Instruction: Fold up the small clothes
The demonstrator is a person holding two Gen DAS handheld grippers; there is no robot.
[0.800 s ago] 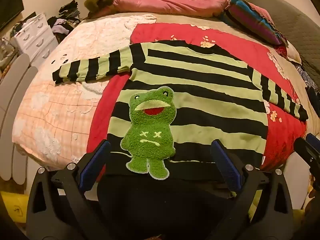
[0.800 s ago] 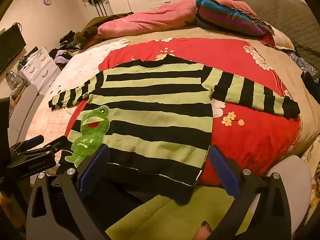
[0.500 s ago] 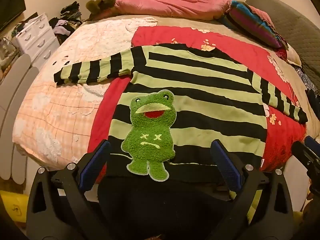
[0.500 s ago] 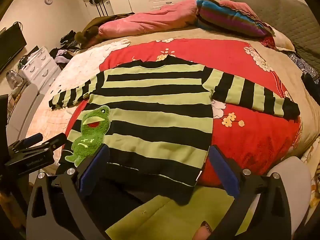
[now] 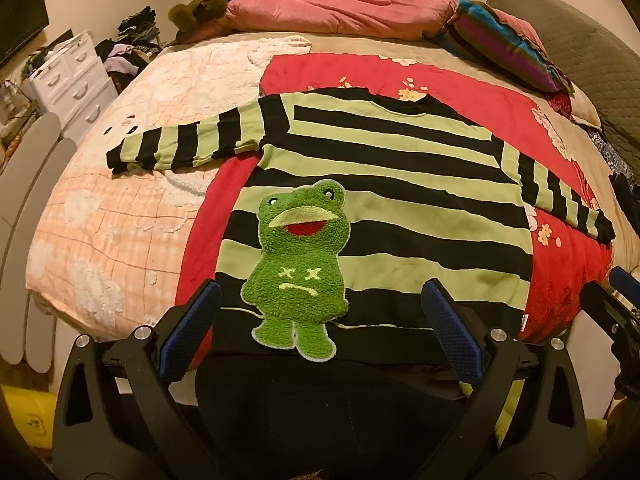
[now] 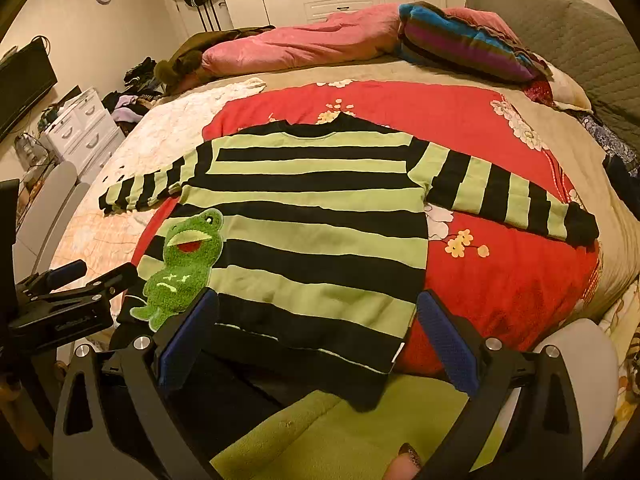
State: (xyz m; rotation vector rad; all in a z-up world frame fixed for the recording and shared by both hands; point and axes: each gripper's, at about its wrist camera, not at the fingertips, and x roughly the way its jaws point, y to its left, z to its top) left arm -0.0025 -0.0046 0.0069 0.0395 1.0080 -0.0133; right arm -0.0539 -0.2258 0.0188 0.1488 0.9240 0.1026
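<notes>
A small green-and-black striped sweater (image 5: 400,200) with a fuzzy green frog patch (image 5: 300,264) lies flat on the bed, both sleeves spread out, its black hem hanging over the near edge. It also shows in the right wrist view (image 6: 312,220). My left gripper (image 5: 320,336) is open and empty, its blue pads (image 5: 192,332) either side of the hem below the frog. My right gripper (image 6: 316,340) is open and empty over the hem's right part. The left gripper also shows in the right wrist view (image 6: 76,288).
The sweater lies on a red flowered blanket (image 5: 472,92) beside a pink-white quilt (image 5: 132,200). A pink duvet (image 5: 340,12) and striped pillow (image 5: 500,52) lie at the far side. White drawers (image 5: 72,80) stand at left. A green cloth (image 6: 340,432) lies below the right gripper.
Both grippers stay open. The left wrist view has drifted slightly, the sweater sitting a little lower and closer in frame. The right wrist view is nearly unchanged.
</notes>
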